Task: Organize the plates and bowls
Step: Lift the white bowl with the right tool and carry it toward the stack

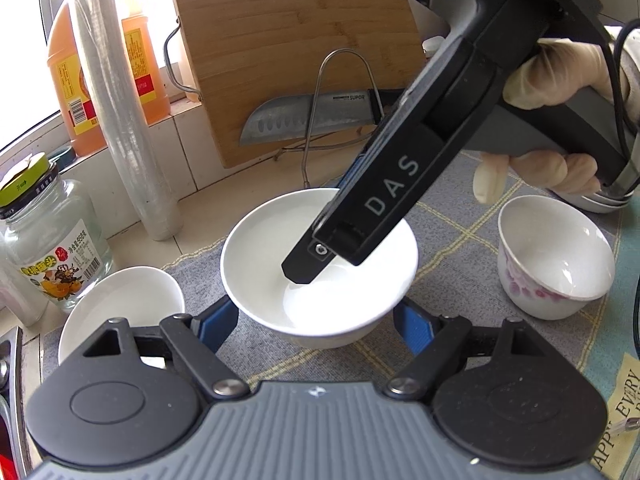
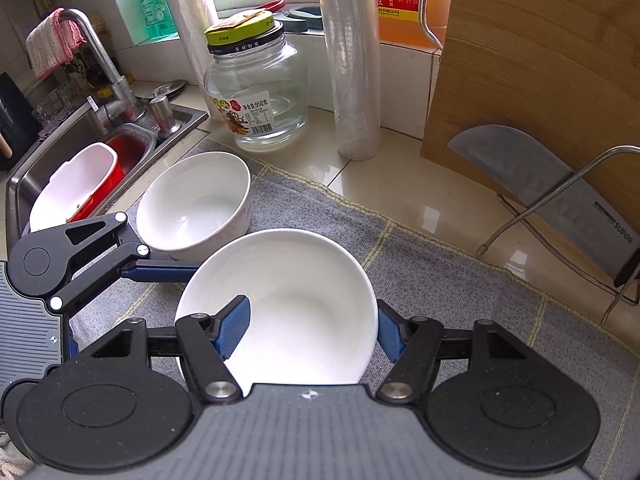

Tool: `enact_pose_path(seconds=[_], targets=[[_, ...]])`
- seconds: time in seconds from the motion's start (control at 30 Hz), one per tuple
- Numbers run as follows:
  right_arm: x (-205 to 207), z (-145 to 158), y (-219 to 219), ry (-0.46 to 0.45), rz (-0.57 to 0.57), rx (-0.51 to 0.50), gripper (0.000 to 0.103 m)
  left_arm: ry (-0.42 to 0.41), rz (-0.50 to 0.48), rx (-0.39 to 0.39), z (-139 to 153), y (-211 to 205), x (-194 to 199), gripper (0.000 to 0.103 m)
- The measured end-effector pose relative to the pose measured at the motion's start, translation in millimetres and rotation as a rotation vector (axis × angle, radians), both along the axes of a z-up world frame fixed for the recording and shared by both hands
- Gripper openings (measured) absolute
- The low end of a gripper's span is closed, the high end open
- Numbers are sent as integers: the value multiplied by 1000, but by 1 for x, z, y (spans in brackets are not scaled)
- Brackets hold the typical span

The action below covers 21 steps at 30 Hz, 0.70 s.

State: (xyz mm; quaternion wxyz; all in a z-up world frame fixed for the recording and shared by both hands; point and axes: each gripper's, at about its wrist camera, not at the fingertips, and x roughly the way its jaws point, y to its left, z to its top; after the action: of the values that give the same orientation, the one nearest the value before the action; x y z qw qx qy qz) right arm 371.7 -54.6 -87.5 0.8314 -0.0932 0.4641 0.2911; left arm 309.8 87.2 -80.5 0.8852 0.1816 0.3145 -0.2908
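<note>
A plain white bowl [image 1: 280, 256] [image 2: 304, 300] sits on the grey checked mat. My left gripper [image 1: 316, 324] is open, its blue fingers [image 1: 218, 326] on either side of the bowl's base. My right gripper [image 2: 310, 330] is open too, with one blue finger [image 2: 234, 326] inside the bowl and the other outside its rim; its black finger [image 1: 320, 256] reaches into the bowl in the left wrist view. A second white bowl [image 1: 120, 308] [image 2: 196, 200] stands to the left. A pink-flowered bowl [image 1: 556, 256] stands to the right.
A glass jar [image 2: 258, 92], a roll of film [image 2: 352, 60], an orange oil bottle [image 1: 80, 80] and a bamboo board [image 1: 288, 52] with a knife [image 1: 304, 120] in a wire rack line the back. The sink [image 2: 80, 152] with a red-and-white container lies left.
</note>
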Motion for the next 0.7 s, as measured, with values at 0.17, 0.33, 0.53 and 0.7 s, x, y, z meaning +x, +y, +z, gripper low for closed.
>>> enact_pose_path(seconds=[0.17,0.33,0.53,0.7], targets=[[-17,8,-2,-15,-10,4,72,6,-9,3,11,-1,-13,84],[-39,15,-8,-27,-21,-10,72,22,-34,4,21,-4,-29,84],[-67,28,-21,-68,-67,-22,72,-4,-85,7,35,-15,-48,84],[-91,39,-38,-99,-120,-22,72,-23,-144,0,46,-28,-61,84]])
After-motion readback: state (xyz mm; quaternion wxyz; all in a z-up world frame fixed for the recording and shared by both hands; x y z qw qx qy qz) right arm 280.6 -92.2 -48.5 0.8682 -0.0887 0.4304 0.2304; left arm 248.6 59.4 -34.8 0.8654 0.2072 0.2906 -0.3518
